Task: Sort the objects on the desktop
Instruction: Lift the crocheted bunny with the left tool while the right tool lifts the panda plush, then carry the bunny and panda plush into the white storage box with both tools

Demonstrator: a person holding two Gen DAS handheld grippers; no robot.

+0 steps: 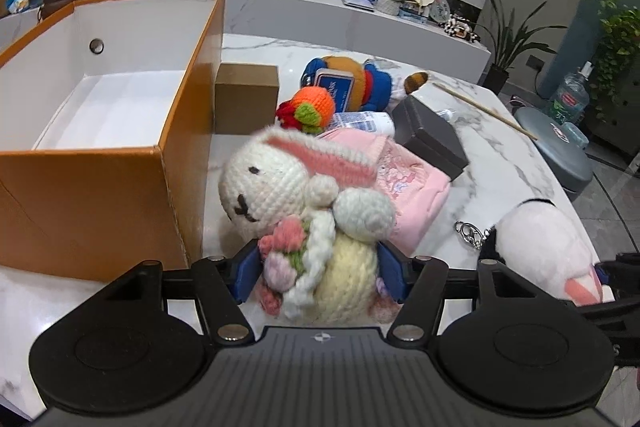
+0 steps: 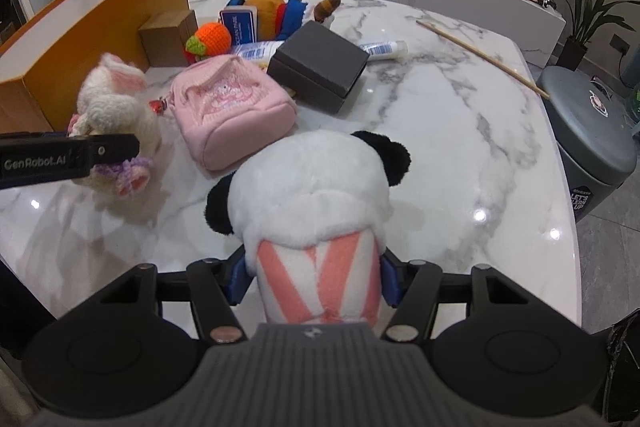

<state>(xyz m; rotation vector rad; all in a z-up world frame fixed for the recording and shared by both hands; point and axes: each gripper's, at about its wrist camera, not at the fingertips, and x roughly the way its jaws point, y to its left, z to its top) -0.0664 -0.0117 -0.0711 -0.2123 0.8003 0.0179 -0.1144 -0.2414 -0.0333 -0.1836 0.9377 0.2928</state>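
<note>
Gripping a crocheted rabbit (image 1: 304, 203) in our left gripper (image 1: 320, 273) beside the open orange box (image 1: 120, 163), we clamp a panda plush (image 2: 316, 195) in our right gripper (image 2: 314, 281) over the marble worktop (image 2: 460, 147).

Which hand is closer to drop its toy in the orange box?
Probably the left. The left gripper holds the bunny right beside the orange box. The right gripper holds the panda farther off, with the bunny between it and the box.
</note>
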